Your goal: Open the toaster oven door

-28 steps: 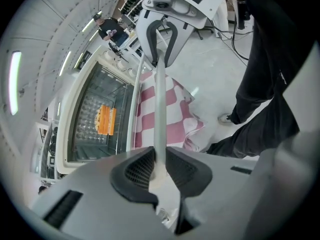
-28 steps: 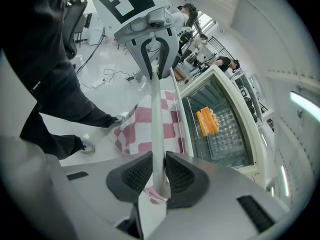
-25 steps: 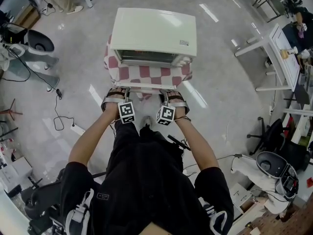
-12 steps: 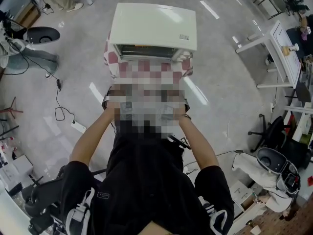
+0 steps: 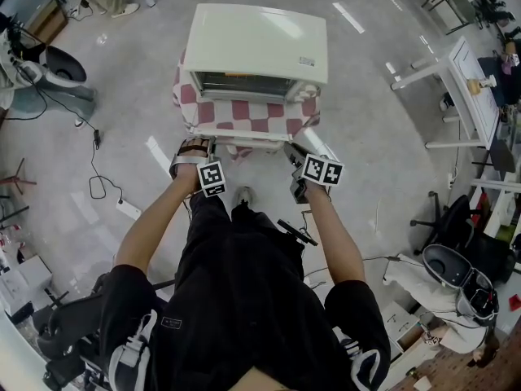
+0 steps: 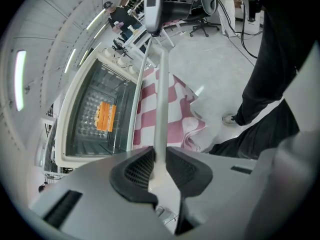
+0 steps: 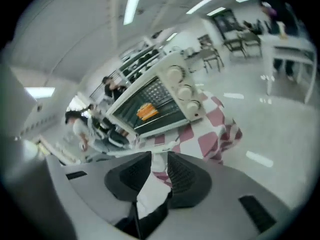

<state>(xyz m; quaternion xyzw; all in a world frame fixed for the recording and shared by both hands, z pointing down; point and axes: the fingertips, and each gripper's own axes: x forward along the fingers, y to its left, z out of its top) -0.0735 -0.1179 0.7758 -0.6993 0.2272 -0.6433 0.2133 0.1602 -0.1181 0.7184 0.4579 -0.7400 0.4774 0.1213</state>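
right gripper [image 7: 159,160] rolled off the door handle [image 6: 161,99] toward 4 o'clock, jaws narrow, empty; left gripper [image 6: 159,159] alone clamped it, opening judged complete

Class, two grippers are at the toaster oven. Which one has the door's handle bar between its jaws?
The left gripper: its jaws clamp the white handle bar. The right gripper sits tilted off it, with only checked cloth showing past its jaws.

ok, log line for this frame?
left tongs: shut on door handle | right tongs: open, off door handle | toaster oven: door down, open
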